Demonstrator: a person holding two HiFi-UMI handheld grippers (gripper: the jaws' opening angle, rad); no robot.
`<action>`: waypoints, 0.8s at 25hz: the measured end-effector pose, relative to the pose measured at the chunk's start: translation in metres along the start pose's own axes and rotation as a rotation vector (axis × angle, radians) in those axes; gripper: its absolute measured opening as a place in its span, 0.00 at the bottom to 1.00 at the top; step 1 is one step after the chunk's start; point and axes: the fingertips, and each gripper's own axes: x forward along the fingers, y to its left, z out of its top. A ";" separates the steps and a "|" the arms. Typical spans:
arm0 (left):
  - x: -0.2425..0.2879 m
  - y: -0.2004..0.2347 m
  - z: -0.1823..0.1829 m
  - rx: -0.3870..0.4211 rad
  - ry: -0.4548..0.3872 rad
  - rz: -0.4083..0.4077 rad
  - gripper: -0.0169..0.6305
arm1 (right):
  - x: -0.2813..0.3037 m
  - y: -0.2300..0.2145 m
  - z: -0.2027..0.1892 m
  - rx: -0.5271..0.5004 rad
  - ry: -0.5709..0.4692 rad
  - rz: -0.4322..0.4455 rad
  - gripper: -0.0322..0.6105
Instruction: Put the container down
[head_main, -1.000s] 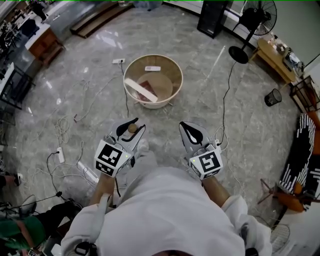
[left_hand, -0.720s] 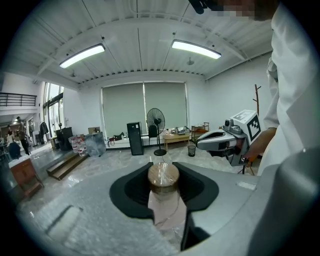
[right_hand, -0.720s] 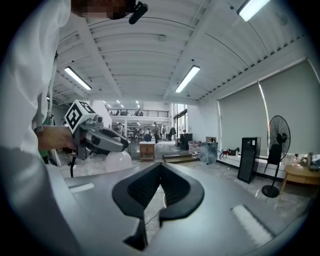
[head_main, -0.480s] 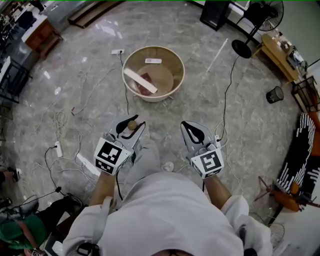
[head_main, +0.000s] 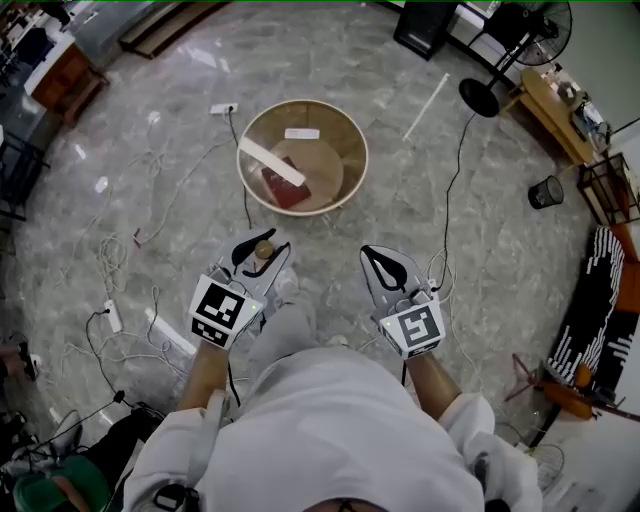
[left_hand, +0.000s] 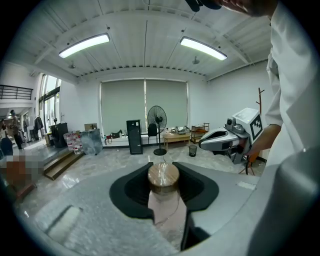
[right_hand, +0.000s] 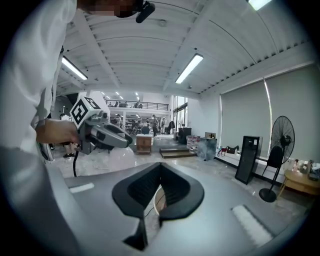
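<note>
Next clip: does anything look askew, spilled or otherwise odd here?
Nothing looks spilled or broken. A white strip lies slantwise inside the round tub, over a red item. A power strip lies loose on the floor among trailing cables. The left gripper holds the container off the floor.

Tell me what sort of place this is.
Probably a large open indoor hall used as a workspace: a polished grey stone floor, white power strips and cables trailing across it, a black pedestal fan and long ceiling strip lights.
</note>
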 end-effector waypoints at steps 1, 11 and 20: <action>0.005 0.010 0.001 0.003 -0.001 -0.006 0.22 | 0.011 -0.004 0.002 -0.004 0.002 -0.001 0.06; 0.063 0.111 0.007 0.022 -0.010 -0.079 0.22 | 0.125 -0.042 0.020 -0.011 0.038 -0.025 0.06; 0.132 0.176 -0.013 0.016 -0.018 -0.088 0.22 | 0.212 -0.079 0.003 -0.119 0.050 -0.008 0.06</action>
